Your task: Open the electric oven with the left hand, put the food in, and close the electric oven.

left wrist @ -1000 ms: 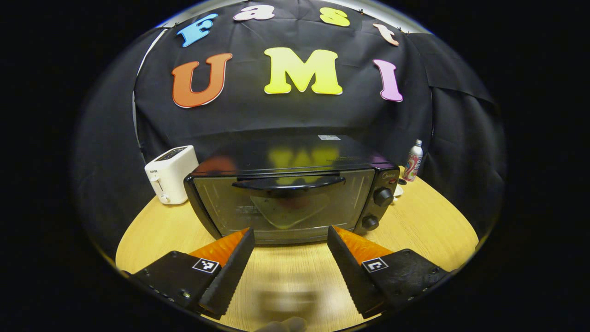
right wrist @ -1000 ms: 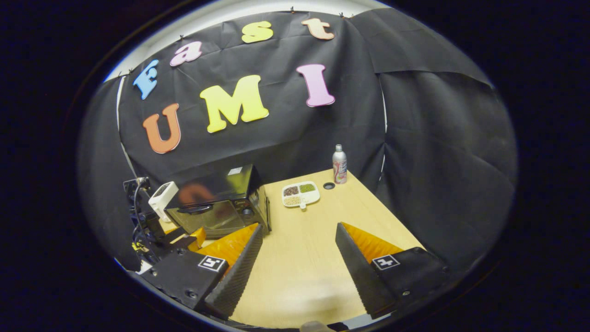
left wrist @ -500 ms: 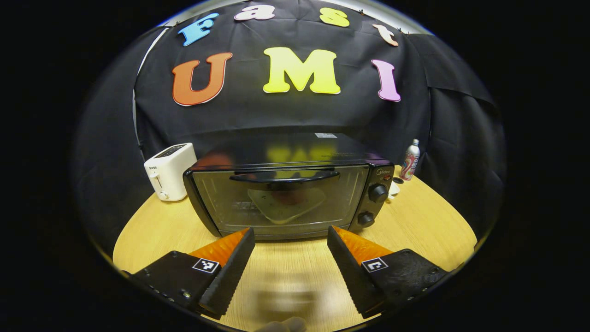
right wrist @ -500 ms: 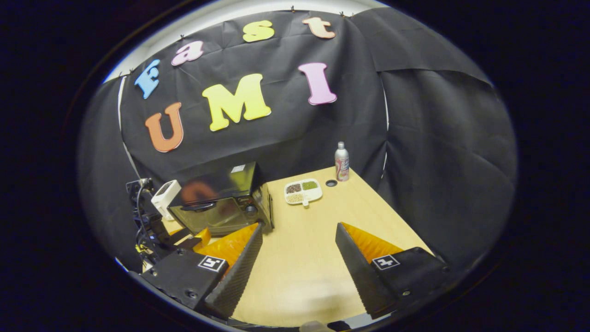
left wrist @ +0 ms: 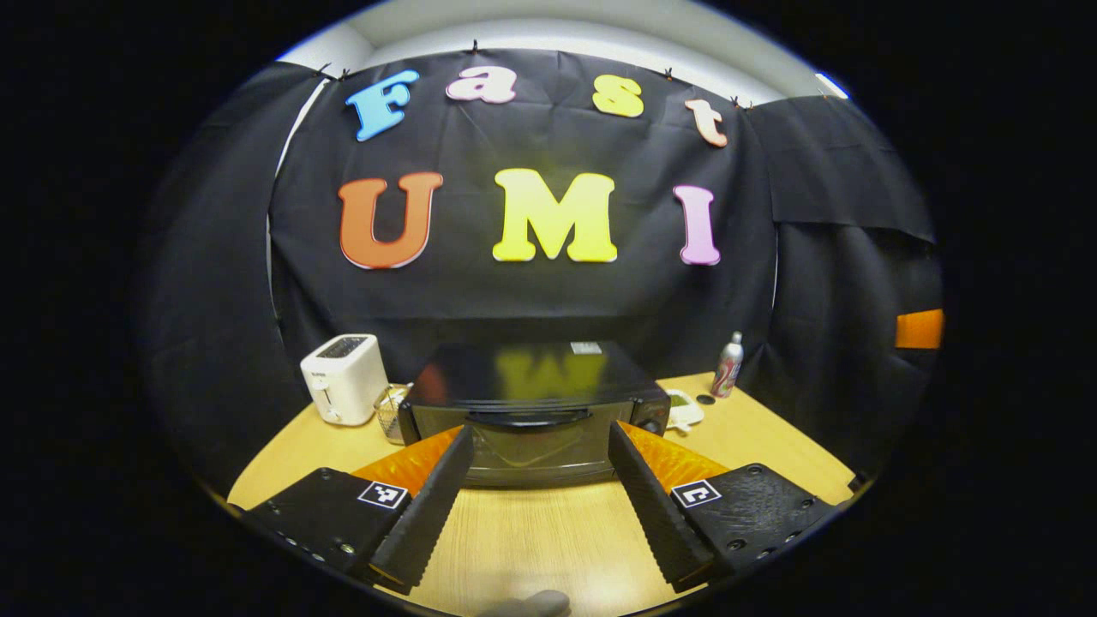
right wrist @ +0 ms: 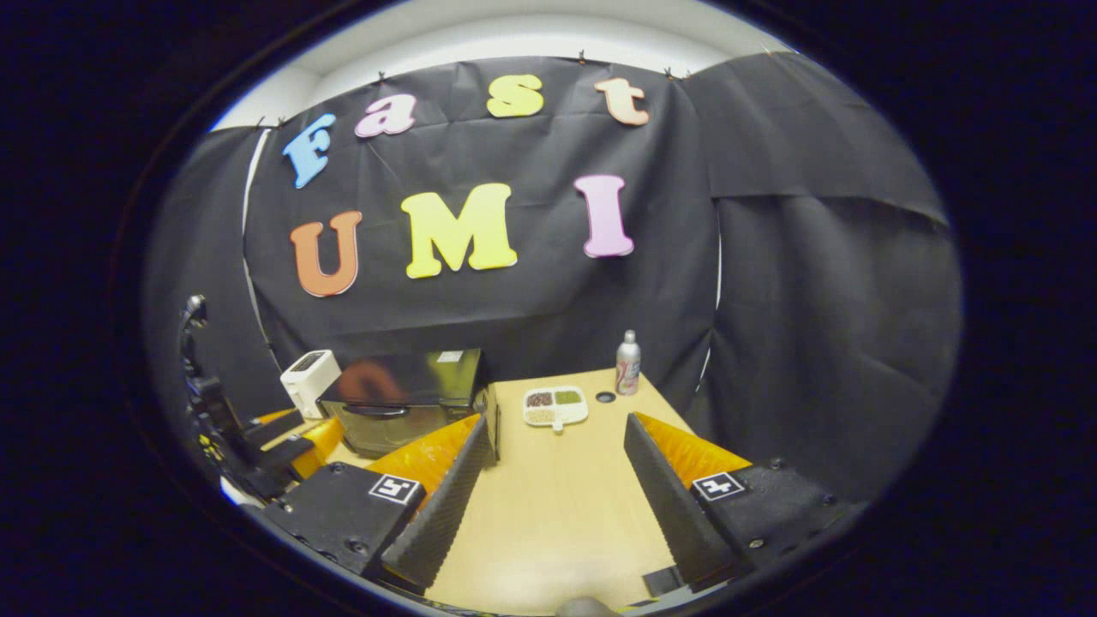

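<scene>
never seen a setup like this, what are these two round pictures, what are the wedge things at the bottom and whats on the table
Each picture comes from a fisheye camera riding on a handheld two-finger gripper; a person holds one in each hand. The wedges at the bottom are that gripper's own fingers.

In the left gripper view, the left gripper is open, holds nothing, and faces the electric oven, whose door is shut. In the right gripper view, the right gripper is also open and holds nothing.

On the wooden table stand the oven, a white toaster beside it, a white divided food tray and a bottle near the back wall.
</scene>
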Tool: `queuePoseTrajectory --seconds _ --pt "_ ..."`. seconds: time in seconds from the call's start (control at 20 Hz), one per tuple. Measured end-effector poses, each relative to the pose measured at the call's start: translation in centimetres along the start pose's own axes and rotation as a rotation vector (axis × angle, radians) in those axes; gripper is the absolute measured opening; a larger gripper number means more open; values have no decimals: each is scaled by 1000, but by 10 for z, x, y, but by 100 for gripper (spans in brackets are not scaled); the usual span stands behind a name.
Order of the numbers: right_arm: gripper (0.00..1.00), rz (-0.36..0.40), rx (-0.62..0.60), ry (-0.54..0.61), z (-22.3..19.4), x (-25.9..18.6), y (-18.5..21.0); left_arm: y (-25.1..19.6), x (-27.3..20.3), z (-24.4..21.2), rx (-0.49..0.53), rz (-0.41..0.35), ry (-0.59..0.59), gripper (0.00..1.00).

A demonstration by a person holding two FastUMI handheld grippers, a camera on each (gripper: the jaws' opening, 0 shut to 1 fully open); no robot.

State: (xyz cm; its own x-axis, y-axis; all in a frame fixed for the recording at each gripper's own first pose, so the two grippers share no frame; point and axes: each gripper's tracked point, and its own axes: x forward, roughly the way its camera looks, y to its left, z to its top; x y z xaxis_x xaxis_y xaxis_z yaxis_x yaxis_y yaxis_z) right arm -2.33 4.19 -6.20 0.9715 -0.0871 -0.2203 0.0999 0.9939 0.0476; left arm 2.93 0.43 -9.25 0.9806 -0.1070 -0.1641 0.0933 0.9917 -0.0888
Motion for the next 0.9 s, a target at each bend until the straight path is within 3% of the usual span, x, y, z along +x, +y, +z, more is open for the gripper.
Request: queuePoseTrajectory --seconds 0.05,0.2,0.25,0.35,0.75,0.85,0.9 --pt "96 10 -6 -36 13 -7 -1 0 -17 18 3 6 -34 96" --pt "96 40 -18 -115 44 -28 -8 -4 -68 66 27 28 -141 95" --pt "100 59 -12 -133 52 -36 -9 -5 -83 73 29 38 -152 95" --pt "96 94 -17 -169 63 -50 -12 -16 -112 87 16 52 -178 95" --pt "96 156 -27 -223 79 -82 -23 -30 -162 134 -5 115 -286 95" --pt "100 157 -28 -233 82 -87 -25 -34 -166 139 0 112 -296 95" --pt "96 156 -31 -241 83 -90 -27 -34 -168 142 3 111 -297 95"
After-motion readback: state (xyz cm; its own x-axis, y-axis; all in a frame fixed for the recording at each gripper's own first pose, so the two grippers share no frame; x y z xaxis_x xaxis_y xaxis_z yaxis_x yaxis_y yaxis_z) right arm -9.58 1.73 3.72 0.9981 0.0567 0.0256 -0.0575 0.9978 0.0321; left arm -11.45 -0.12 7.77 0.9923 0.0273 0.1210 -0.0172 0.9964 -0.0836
